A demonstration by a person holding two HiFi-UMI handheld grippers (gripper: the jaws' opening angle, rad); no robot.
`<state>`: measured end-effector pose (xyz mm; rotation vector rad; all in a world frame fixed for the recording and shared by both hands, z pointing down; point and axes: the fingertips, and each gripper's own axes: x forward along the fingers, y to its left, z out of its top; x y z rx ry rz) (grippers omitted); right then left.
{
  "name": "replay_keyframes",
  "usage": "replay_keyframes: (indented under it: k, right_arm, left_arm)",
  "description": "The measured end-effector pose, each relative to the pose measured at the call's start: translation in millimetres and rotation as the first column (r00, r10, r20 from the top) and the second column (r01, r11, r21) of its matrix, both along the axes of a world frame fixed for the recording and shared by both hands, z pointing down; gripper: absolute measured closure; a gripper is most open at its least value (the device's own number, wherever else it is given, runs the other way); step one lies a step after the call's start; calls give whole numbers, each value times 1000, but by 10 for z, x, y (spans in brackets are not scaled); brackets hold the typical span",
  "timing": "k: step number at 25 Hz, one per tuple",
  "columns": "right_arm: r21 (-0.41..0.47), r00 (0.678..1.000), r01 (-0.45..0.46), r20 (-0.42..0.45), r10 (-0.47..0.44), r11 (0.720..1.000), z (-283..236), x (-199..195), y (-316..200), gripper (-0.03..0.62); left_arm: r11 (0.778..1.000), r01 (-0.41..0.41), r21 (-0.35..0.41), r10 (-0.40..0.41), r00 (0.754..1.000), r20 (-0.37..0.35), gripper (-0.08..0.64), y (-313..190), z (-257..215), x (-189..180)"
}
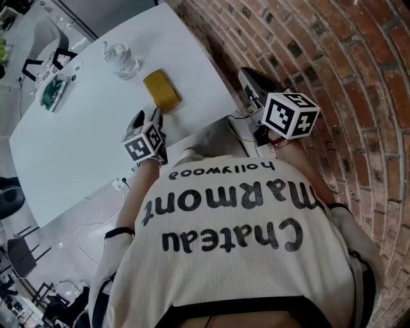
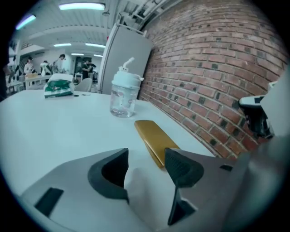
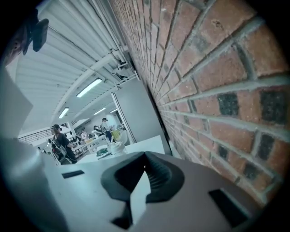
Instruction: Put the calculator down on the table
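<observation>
I read "Chateau Marmont" in large dark letters, with a smaller "hollywood" past it, all upside down in my head view, on the person's cream shirt (image 1: pixel 230 256).

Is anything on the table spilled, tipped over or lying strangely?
Nothing stands out. The gold calculator lies flat on the white table near its brick-wall edge, the clear lidded bottle stands upright beyond it, and no spill shows.

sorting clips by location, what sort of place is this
Probably an open-plan office or shared workspace: a large white table against a brick wall, strip lights on the ceiling, and people at other tables in the background.
</observation>
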<state>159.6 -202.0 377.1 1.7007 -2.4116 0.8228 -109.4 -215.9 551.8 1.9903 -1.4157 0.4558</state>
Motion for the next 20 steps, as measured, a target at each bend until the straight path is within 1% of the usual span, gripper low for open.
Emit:
replay_keyframes:
  k: [2,4,7,9,12,14,17,18,20]
  right_arm:
    - [-12,999,43,19,-43,999,117,-102,11,589]
    - [-28,996,80,48,-79,996,230,-223,16,589]
    - [-68,988,133,82,-128,989,400,-415,58,589]
    - [-92,980,183,100,-174,979,496,-597,77,589]
    - [-119,961,261,126,-246,958,615,-912,126,589]
    - [-134,947,305,146,-285,943,676,-1120,177,589]
    - [-136,924,365,178,-339,921,712,-1511,235,589]
    - [-134,913,389,187,-362,912,717,-1675,269,589]
    - [-127,888,444,199,-415,887,707,-2011,354,589]
  left_arm:
    - [999,52,6,-51,996,-70,307,154,-63,-40]
    - [997,82,5,-81,988,-129,321,324,-140,-76]
    - [993,120,2,-118,980,-160,337,611,-188,-207]
    - [984,179,11,-175,972,-156,377,772,-241,-392]
    - [964,265,33,-258,955,-150,505,994,-350,-655]
    - [950,307,53,-296,942,-157,532,1139,-442,-779]
    - [937,334,100,-313,933,-176,555,1307,-624,-975]
    - [931,345,117,-318,926,-204,557,1357,-691,-1059]
    - [916,375,143,-325,903,-282,557,1449,-837,-1217]
